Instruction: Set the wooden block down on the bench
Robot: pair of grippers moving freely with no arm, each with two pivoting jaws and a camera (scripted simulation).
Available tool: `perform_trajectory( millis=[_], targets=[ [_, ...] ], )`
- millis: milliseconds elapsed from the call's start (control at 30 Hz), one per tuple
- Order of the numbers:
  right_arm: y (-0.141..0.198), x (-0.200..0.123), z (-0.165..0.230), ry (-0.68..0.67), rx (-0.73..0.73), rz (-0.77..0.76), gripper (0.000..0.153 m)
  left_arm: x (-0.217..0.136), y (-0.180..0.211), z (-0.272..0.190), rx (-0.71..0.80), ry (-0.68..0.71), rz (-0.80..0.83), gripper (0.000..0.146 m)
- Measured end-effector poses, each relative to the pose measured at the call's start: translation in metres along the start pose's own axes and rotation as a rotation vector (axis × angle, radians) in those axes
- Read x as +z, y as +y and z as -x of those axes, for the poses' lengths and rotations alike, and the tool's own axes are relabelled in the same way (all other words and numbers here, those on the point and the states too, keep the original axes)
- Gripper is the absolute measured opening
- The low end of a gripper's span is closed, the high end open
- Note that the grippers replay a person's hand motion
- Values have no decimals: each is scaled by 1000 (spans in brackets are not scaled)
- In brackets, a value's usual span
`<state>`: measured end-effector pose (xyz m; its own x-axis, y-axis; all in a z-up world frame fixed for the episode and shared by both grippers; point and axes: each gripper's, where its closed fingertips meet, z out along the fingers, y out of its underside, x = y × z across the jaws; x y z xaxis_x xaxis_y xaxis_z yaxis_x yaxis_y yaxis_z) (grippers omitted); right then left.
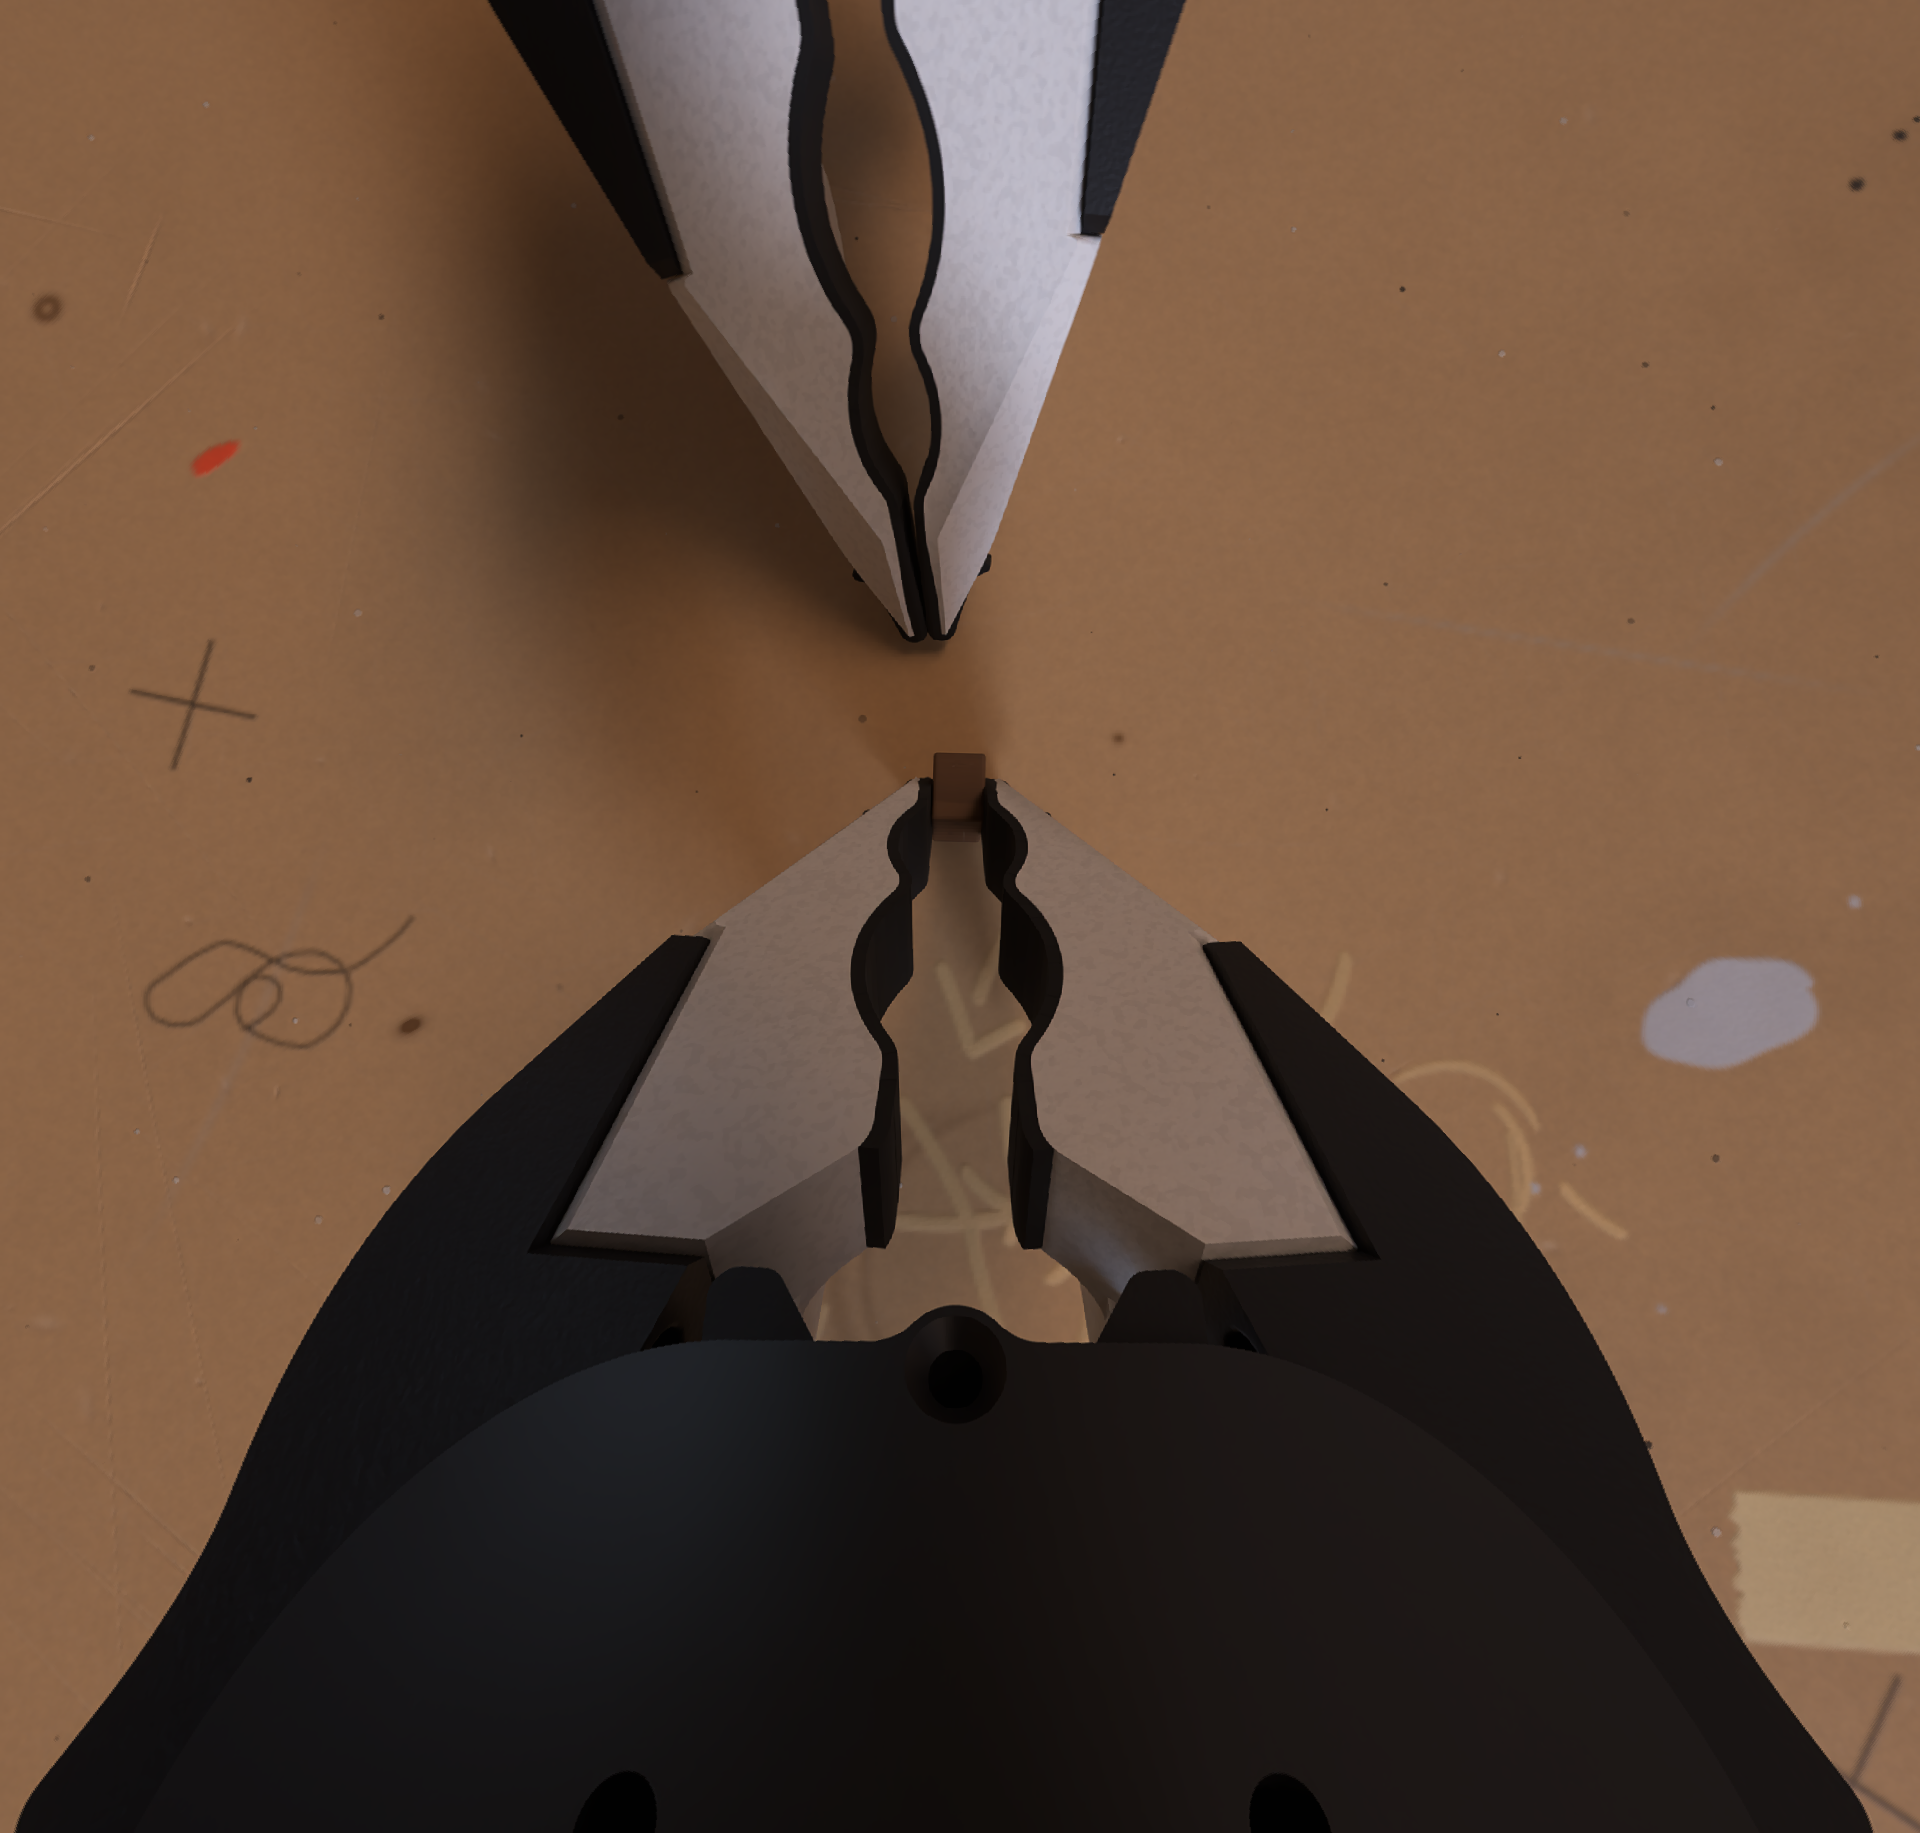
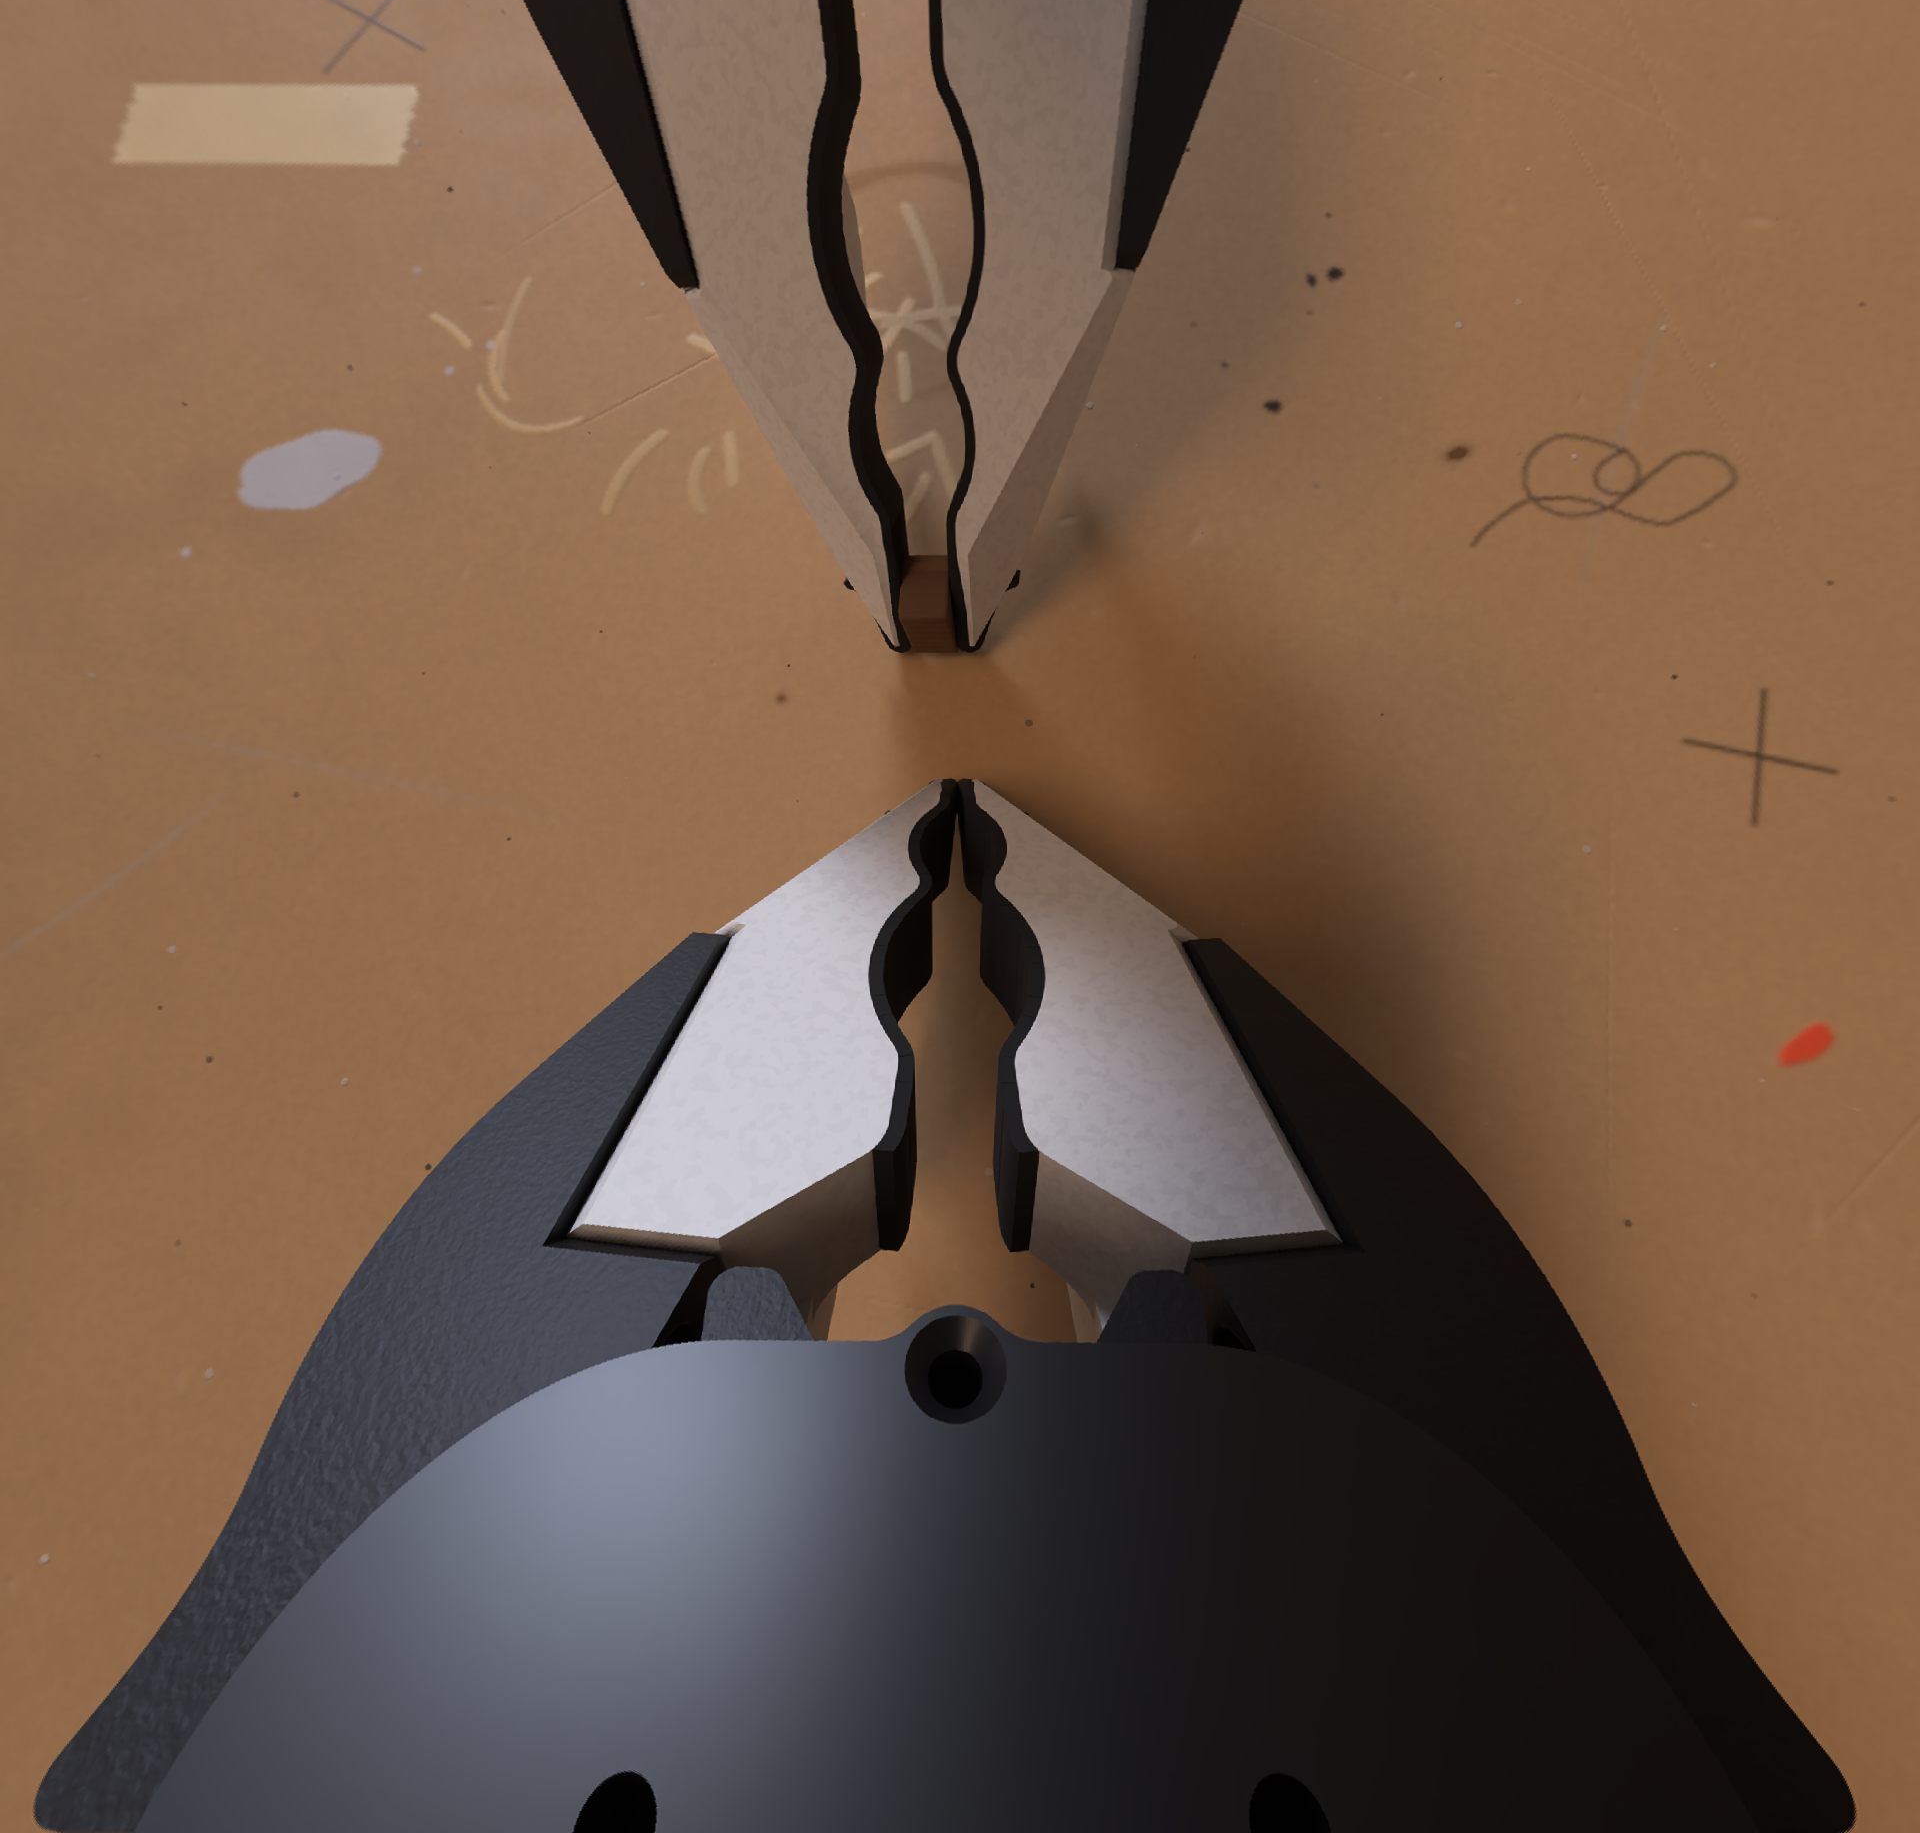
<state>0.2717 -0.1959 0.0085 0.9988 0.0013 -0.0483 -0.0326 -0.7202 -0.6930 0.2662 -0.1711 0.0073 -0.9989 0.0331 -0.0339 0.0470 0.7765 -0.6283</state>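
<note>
- Small square wooden block (image 1: pixel 957 784), brown and matte, pinched at the tips of the left gripper (image 1: pixel 956 796) just above the scuffed tan counter (image 1: pixel 1455 536).
- Right gripper (image 2: pixel 956 789) opposite, tips nearly meeting, pale speckled fingers (image 2: pixel 1091 1035) pressed together, empty.

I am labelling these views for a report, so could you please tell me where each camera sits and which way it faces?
Left wrist view: sits on the left gripper, looking down its fingers at the bench; it holds the wooden block.
Right wrist view: sits on the right gripper, shut and empty, facing the opposite way.
Shared: both show the block, both grippers tip to tip, the grey blotch and the red spot.
</note>
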Motion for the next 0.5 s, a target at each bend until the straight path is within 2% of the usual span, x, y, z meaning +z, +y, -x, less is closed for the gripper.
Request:
perform_trajectory(
  millis=[100, 500],
  targets=[
    [0, 0, 0, -35, 20, -5, 0, 0, 0, 0, -1, 7, -7, 8],
    [0, 1, 0, -35, 14, -18, 0, 0, 0, 0, -50, 51, -54, 8]
  ],
)
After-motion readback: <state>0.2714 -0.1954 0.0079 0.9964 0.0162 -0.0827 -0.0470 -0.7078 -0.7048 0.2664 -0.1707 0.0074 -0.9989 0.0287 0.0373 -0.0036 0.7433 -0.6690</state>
